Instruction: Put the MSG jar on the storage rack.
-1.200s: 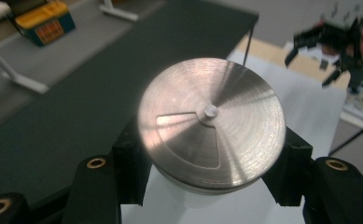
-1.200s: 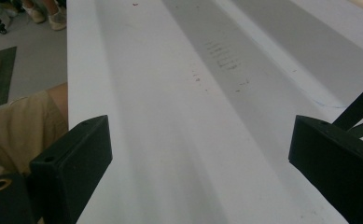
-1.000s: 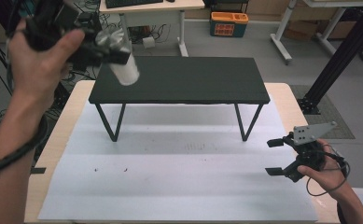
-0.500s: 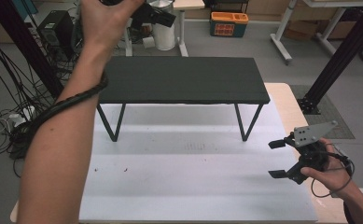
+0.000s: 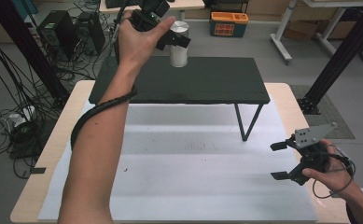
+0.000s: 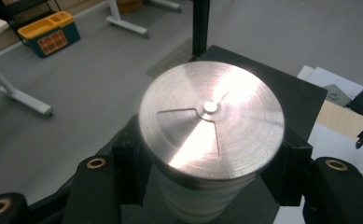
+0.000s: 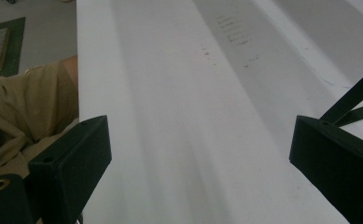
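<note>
A silver metal can [image 5: 179, 44] with a flat brushed lid [image 6: 211, 120] is upright at the far edge of the black shelf table [image 5: 216, 84]. My left gripper [image 5: 172, 41] reaches over from the left and is shut on the can, one jaw on each side of it. Whether the can's base touches the shelf I cannot tell. My right gripper [image 5: 280, 160] hovers low over the white sheet [image 5: 188, 168] near the table's right front, jaws wide apart with nothing between them; its black pads [image 7: 74, 154] frame bare white surface.
The black shelf stands on thin angled legs [image 5: 249, 122] over the white sheet. Past the table lie a grey floor, a yellow-and-blue toolbox [image 5: 229, 23], cables [image 5: 11, 121] at left and a black frame post [image 5: 342, 56] at right. Tan cloth [image 7: 25, 107] lies beside the sheet.
My left arm has swung from the upper left to the right and down, bringing the can from high above to the shelf's far edge, now upright. The right gripper has stayed put.
</note>
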The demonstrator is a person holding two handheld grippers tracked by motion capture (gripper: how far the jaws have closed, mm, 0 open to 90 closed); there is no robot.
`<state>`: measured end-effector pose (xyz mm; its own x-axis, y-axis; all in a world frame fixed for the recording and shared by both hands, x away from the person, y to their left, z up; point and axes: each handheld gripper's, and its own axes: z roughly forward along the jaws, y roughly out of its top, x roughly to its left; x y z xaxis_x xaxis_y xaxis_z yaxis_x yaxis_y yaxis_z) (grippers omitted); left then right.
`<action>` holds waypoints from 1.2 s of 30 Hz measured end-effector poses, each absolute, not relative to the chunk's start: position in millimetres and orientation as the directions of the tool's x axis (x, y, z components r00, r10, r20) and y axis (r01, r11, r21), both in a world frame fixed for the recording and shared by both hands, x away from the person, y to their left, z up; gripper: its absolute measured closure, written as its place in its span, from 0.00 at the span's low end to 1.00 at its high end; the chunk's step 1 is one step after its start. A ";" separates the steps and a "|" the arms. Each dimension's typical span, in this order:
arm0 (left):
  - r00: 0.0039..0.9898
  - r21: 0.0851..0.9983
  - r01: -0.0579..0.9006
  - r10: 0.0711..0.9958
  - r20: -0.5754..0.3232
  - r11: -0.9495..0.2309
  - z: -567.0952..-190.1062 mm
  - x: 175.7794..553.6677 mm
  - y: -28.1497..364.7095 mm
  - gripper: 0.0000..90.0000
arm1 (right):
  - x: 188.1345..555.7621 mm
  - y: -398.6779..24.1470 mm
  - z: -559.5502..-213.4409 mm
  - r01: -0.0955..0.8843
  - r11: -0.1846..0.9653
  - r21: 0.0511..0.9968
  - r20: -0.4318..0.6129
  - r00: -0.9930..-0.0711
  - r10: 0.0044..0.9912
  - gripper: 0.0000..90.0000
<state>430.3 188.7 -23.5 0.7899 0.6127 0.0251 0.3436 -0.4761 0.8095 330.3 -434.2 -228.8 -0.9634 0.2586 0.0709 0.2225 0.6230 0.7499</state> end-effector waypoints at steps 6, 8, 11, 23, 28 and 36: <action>0.791 0.790 0.358 0.611 0.027 -0.498 -37.9 440.0 179.2 0.47 | 329.4 -434.4 -228.6 0.221 0.624 0.750 0.069 -0.964 0.259 0.06; 0.790 0.789 0.360 0.612 0.025 -0.497 -42.3 442.4 178.0 0.47 | 329.7 -433.5 -228.1 0.223 0.629 0.745 0.070 -0.963 0.259 0.06; 0.793 0.788 0.362 0.609 0.021 -0.498 -46.9 445.3 177.0 0.47 | 329.4 -432.7 -226.8 0.221 0.632 0.743 0.064 -0.963 0.262 0.06; 0.790 0.771 0.373 0.612 0.027 -0.516 -60.5 450.0 168.9 0.47 | 329.5 -430.3 -226.0 0.213 0.632 0.745 0.056 -0.964 0.259 0.06; 0.790 0.769 0.375 0.613 0.027 -0.517 -65.7 451.6 169.6 0.47 | 328.1 -431.4 -224.2 0.216 0.636 0.741 0.055 -0.963 0.263 0.06; 0.792 0.776 0.370 0.610 0.024 -0.510 -71.4 451.2 174.0 0.47 | 325.8 -432.3 -224.4 0.221 0.638 0.737 0.057 -0.962 0.268 0.06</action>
<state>451.2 174.0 -71.4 0.7917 0.6105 0.0238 0.3702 -0.5104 0.7762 325.8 -432.3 -224.4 -0.9617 0.2682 0.0565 0.2213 0.6381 0.7374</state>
